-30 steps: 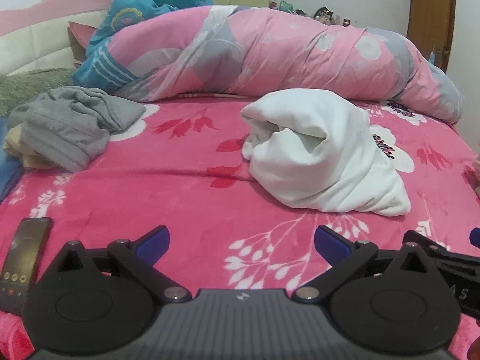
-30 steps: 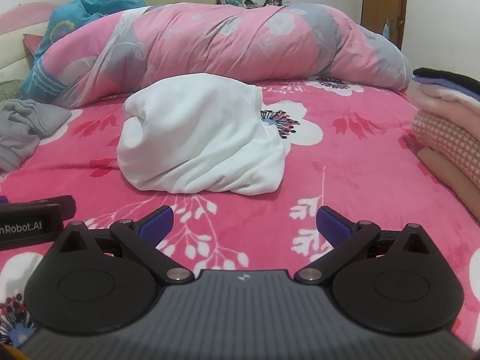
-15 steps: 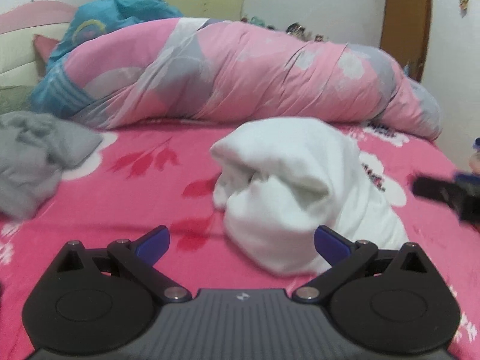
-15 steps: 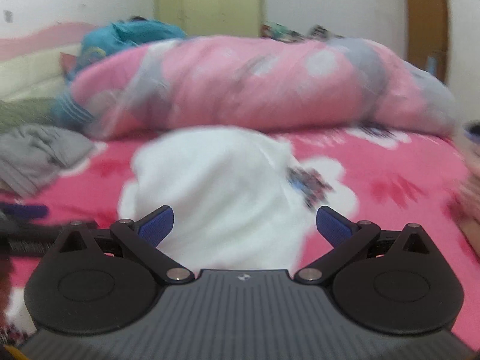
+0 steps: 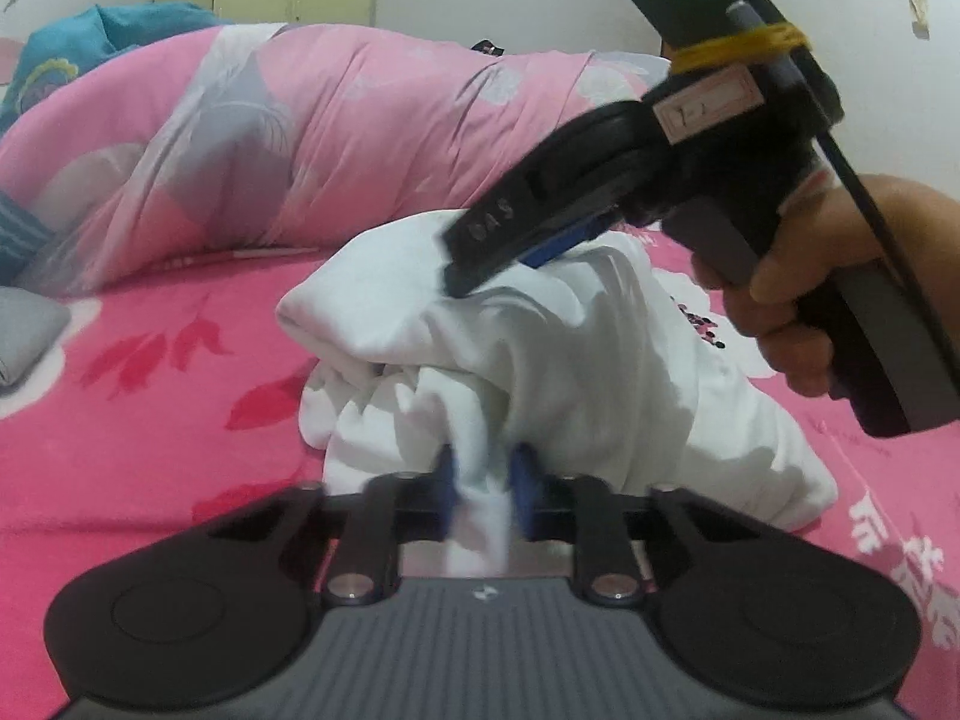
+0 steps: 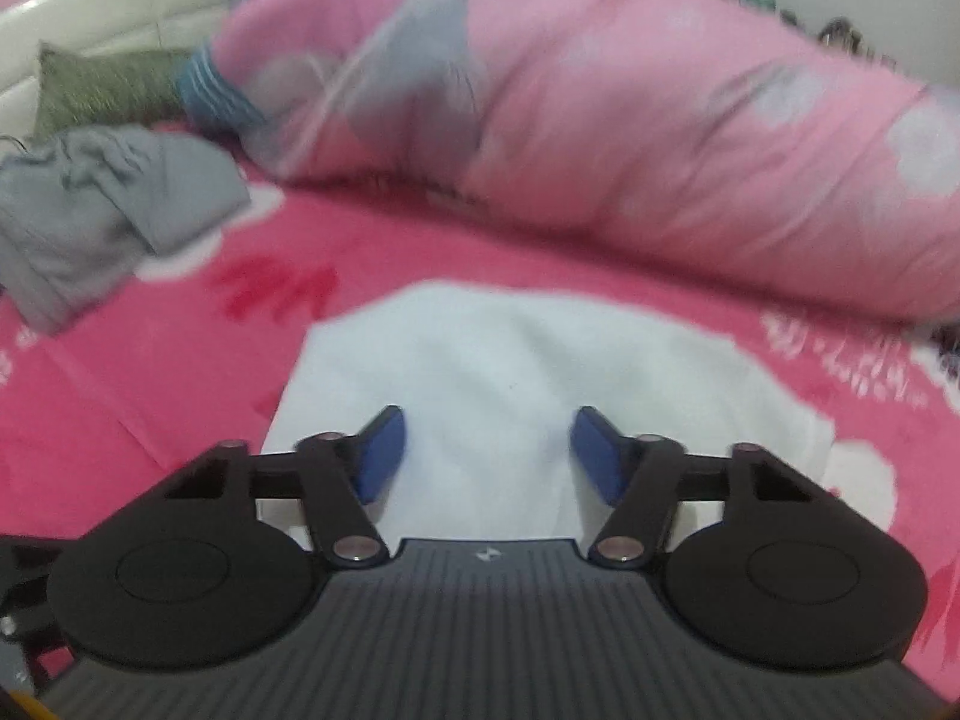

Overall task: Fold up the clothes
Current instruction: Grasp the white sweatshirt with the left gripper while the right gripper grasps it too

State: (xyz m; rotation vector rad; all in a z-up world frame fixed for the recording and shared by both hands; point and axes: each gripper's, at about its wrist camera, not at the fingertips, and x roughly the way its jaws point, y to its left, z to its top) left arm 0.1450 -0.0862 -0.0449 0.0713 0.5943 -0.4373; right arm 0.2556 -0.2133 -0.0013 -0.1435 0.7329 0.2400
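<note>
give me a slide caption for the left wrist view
Left gripper pinches the crumpled white garment on the pink bed as the right gripper closes onto it.

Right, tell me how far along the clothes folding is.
Barely begun. Done: nothing visibly folded; the white garment lies bunched on the pink bedspread. In hand: the left hand-held gripper is shut on a fold at its near edge, while the right hand-held gripper is closing over its top, pads not yet pressing. Left: spreading and folding it, then the crumpled grey garment.
</note>
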